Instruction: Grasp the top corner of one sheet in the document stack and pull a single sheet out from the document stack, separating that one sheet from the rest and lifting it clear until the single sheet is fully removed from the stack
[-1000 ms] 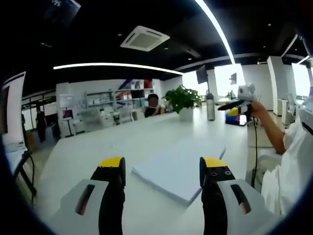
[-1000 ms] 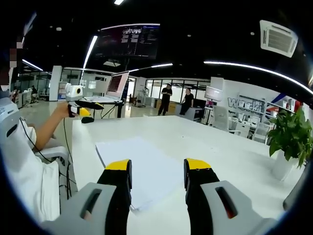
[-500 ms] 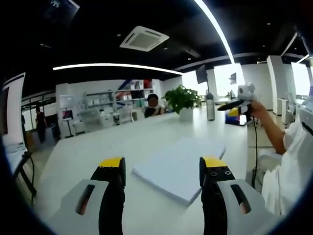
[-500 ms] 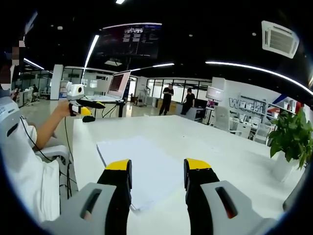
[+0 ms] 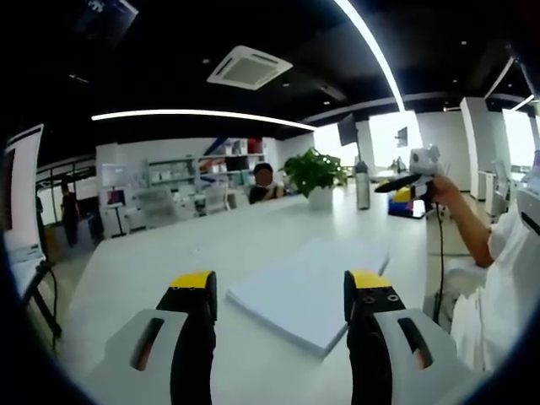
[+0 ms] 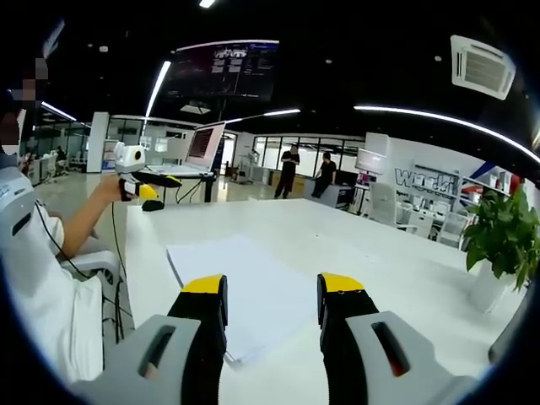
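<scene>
A stack of white sheets (image 5: 305, 288) lies flat on the white table (image 5: 152, 261); the same document stack (image 6: 240, 283) shows in the right gripper view. My left gripper (image 5: 281, 295) is open above the table, its yellow-tipped jaws framing the stack's near end without touching it. My right gripper (image 6: 268, 295) is open too, held above the stack's other end. Each gripper shows in the other's view, raised in a hand: the right gripper (image 5: 412, 179) and the left gripper (image 6: 139, 182).
A potted plant (image 5: 315, 175) and a dark bottle (image 5: 364, 184) stand on the table's far end. The person's white-sleeved body (image 6: 38, 287) sits at the table's edge. Two people (image 6: 305, 173) stand far off; shelves (image 5: 181, 177) line the back wall.
</scene>
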Demonstrator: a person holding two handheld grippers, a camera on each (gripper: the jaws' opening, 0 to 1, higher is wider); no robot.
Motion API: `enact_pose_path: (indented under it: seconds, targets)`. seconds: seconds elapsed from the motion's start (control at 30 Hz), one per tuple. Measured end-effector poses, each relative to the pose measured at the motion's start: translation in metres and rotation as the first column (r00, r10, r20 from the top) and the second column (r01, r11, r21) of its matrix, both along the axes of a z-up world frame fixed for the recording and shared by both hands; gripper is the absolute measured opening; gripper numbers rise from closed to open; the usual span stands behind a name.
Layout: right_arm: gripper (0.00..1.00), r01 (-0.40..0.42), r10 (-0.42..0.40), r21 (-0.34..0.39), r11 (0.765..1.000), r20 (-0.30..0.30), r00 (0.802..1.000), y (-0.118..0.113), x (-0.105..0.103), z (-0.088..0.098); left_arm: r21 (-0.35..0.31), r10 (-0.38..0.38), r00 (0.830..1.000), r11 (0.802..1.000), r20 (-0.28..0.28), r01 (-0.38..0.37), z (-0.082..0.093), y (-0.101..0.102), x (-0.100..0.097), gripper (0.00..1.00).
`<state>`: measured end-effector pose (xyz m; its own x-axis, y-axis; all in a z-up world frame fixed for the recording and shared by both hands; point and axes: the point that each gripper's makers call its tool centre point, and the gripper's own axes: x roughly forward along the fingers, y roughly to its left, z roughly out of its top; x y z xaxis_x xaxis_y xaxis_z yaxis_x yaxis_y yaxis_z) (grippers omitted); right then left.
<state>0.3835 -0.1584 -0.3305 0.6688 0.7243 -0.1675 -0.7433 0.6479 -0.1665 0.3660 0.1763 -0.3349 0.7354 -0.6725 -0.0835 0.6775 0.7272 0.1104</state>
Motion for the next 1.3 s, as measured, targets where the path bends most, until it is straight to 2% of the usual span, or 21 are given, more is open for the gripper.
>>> enact_pose_path:
  seconds: [0.2,0.3,0.4,0.53,0.73,0.83,0.97,1.03,1.3]
  targets:
    - [0.43,-0.004,0.004,-0.001,1.000,0.001,1.000,0.001,-0.001,0.000,-0.003,0.005,1.000,1.000,0.004,-0.005,0.002,0.002,0.000,0.61]
    - [0.43,-0.006,0.006,0.002,1.000,0.005,1.000,0.001,-0.002,0.001,0.016,0.004,1.000,1.000,0.007,-0.005,0.000,0.001,-0.001,0.61]
    - [0.43,-0.007,0.007,0.000,1.000,0.003,1.000,0.001,-0.001,0.001,0.003,0.007,1.000,1.000,0.008,-0.007,0.002,-0.001,0.000,0.61]
    - [0.43,-0.008,0.008,0.001,1.000,0.007,1.000,0.002,-0.003,0.002,0.031,0.000,1.000,1.000,0.008,0.000,-0.002,-0.004,-0.001,0.61]
    - [0.43,-0.004,0.004,0.007,1.000,0.010,1.000,-0.001,-0.003,0.004,0.035,0.005,1.000,0.999,0.004,-0.005,-0.004,-0.004,0.000,0.61]
    - [0.42,-0.008,0.008,0.008,1.000,0.006,1.000,0.000,-0.003,0.003,0.017,0.007,1.000,1.000,0.005,-0.007,-0.001,-0.004,0.000,0.61]
    - [0.42,-0.006,0.006,0.004,1.000,0.004,1.000,0.001,-0.002,0.001,0.036,0.000,1.000,0.999,0.003,0.000,-0.004,-0.007,-0.001,0.61]
    - [0.42,-0.010,0.010,0.003,1.000,0.001,1.000,0.002,-0.002,0.001,0.022,0.001,1.000,1.000,0.004,-0.001,-0.002,-0.006,0.000,0.61]
    - [0.42,-0.005,0.005,0.014,1.000,0.015,1.000,-0.001,-0.005,0.007,0.021,-0.004,1.000,1.000,0.007,0.004,0.000,-0.007,-0.003,0.61]
